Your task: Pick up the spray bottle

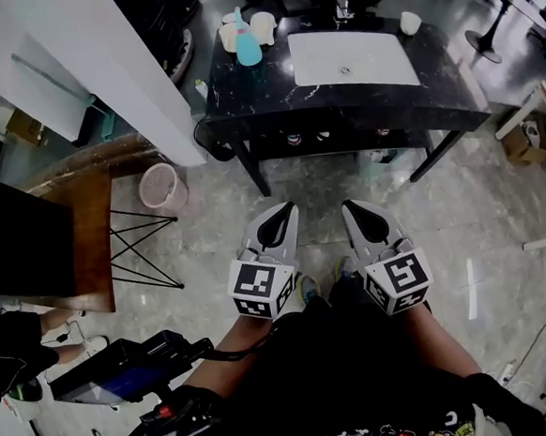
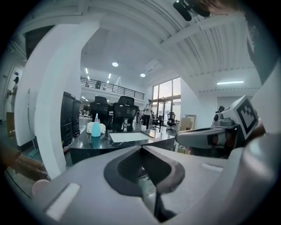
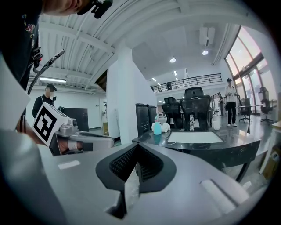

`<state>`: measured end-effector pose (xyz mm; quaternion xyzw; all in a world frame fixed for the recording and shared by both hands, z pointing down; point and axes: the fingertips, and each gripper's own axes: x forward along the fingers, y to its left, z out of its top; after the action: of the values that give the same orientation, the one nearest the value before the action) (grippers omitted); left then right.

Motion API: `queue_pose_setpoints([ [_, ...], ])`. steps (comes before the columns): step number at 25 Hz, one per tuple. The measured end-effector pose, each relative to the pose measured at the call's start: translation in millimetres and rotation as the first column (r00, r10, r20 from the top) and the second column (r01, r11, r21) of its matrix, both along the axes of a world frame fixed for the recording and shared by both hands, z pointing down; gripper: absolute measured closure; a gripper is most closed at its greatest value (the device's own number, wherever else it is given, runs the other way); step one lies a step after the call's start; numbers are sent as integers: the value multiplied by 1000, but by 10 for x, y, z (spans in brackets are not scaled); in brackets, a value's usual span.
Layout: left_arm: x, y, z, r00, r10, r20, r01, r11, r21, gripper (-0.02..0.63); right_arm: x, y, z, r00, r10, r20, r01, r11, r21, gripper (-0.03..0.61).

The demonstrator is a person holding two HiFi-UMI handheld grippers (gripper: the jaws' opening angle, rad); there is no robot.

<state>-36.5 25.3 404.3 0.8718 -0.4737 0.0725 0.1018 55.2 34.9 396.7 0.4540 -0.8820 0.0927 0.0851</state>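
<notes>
Hovering side by side over the pale floor, the left gripper (image 1: 277,227) and the right gripper (image 1: 366,222) are pointing toward the far side of the scene. Each is showing its jaws pressed together with nothing between them, as both gripper views confirm. The person's forearms are reaching down to them from the near edge.

Well apart from both grippers, a black marble table (image 1: 340,108) is standing at the far side. The spray bottle (image 1: 248,45), pale blue with a white top, is standing upright on the table's far left corner, just beside some white cups (image 1: 263,25). It is also showing in the left gripper view (image 2: 95,128) and the right gripper view (image 3: 156,127). A white sheet (image 1: 350,59) is lying flat on the middle of the table.

Left of the table, a pink wastebasket (image 1: 162,186) is sitting on the floor beside a white pillar (image 1: 101,66).
</notes>
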Motion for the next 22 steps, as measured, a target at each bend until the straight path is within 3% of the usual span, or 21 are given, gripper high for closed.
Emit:
queue_pose_setpoints([
  [6,33,-253,-18,1000,-9,3,9,1000,5,614,23,-284,53,1000,-20,-1,20,1000,-5,552],
  [15,195,-1148,100,999,-35,31,36,999,-10,613,133,-1258,225,997,-67,26,68,997,-39,552],
  [22,373,-1970,92,995,-86,47,87,996,-27,614,203,-2146,186,984,-163,68,165,986,-32,552],
])
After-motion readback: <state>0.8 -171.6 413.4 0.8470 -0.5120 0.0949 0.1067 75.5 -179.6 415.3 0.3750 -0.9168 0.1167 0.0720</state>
